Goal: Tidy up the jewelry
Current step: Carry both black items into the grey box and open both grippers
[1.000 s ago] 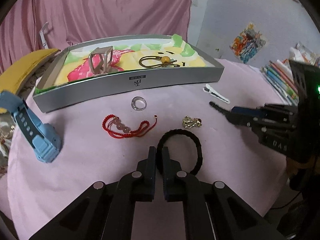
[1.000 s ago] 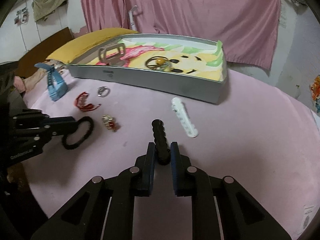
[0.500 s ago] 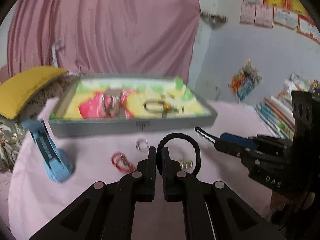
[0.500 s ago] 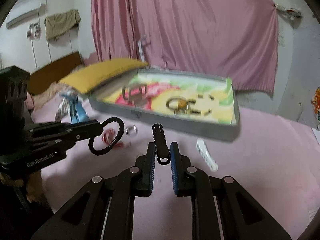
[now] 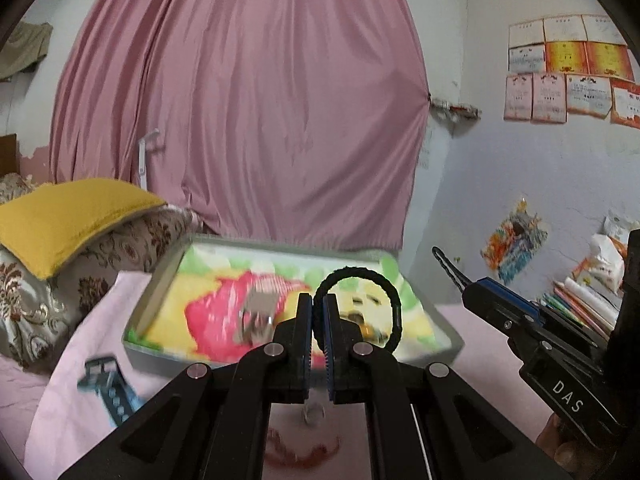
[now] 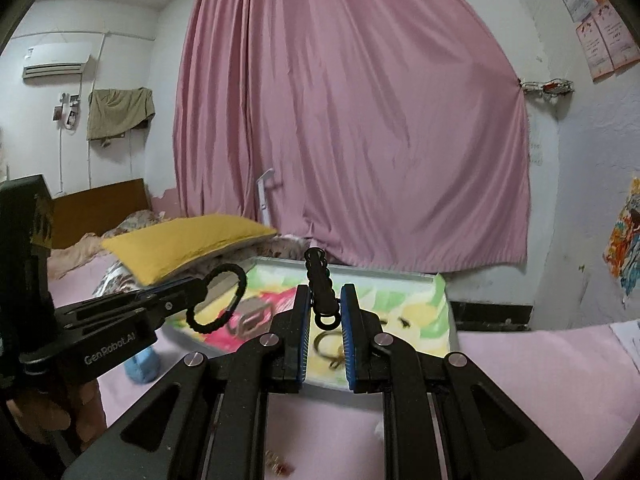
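Observation:
My left gripper [image 5: 318, 312] is shut on a black braided hair tie [image 5: 360, 276] and holds it in the air over the near edge of the grey tray [image 5: 156, 292]. My right gripper [image 6: 324, 312] is shut on a black hair clip [image 6: 318, 276] that stands upright between the fingers, also raised in front of the tray [image 6: 450, 312]. The left gripper with the hair tie [image 6: 218, 300] shows at the left of the right wrist view. The right gripper with the clip [image 5: 450, 266] shows at the right of the left wrist view. A buckle-like piece [image 5: 256, 312] and a ring-shaped piece [image 6: 326, 344] lie in the tray.
A blue watch [image 5: 110, 392], a clear ring [image 5: 312, 414] and a red cord bracelet [image 5: 300, 448] lie on the pink cloth [image 5: 72, 400] below the left gripper. A gold trinket [image 6: 278, 466] lies below the right gripper. A yellow pillow [image 5: 60, 220] is at the left.
Both grippers have risen from the pink cloth with their items and moved toward the tray. The views have tilted up, so the table items have dropped low in the frames.

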{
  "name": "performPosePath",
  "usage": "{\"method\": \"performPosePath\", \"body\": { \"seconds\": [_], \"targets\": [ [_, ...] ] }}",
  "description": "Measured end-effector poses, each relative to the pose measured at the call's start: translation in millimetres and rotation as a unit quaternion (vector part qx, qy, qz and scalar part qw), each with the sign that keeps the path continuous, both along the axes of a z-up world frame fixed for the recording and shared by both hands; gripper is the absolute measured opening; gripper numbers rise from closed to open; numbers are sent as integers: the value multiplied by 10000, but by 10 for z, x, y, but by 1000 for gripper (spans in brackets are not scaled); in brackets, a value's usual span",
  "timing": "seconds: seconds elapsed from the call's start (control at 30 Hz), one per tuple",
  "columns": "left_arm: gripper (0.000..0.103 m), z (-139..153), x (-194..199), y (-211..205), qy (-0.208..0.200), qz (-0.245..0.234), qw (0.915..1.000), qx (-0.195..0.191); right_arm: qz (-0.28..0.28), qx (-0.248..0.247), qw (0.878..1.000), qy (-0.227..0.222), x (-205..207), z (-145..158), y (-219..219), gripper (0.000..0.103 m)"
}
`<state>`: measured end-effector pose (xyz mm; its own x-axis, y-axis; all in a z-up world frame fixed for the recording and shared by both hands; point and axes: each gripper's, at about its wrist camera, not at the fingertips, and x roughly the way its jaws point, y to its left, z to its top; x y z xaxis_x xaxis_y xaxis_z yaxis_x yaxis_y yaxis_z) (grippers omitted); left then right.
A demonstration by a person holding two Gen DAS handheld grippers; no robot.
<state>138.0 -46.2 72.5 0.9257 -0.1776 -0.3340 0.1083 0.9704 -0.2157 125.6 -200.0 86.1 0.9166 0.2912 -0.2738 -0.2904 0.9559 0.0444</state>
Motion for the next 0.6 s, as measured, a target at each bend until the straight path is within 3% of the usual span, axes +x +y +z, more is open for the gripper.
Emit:
{"method": "performPosePath", "body": {
  "seconds": [0.17, 0.3, 0.4, 0.6],
  "targets": [
    [5, 17, 156, -32, -240, 107, 9996, 78, -132, 62, 9999, 31, 172, -16, -21, 13],
    [5, -24, 312, -78, -160, 98, 9997, 156, -237, 97, 9993, 276, 367, -111, -74, 13],
    [5, -95, 444, -124, 87, 58, 9997, 216, -285, 185, 9979, 555, 509, -206, -119, 13],
    [5, -278, 731, -249, 978, -218, 9944, 345, -306, 336, 9936, 1031, 690, -365, -224, 13]
  ]
}}
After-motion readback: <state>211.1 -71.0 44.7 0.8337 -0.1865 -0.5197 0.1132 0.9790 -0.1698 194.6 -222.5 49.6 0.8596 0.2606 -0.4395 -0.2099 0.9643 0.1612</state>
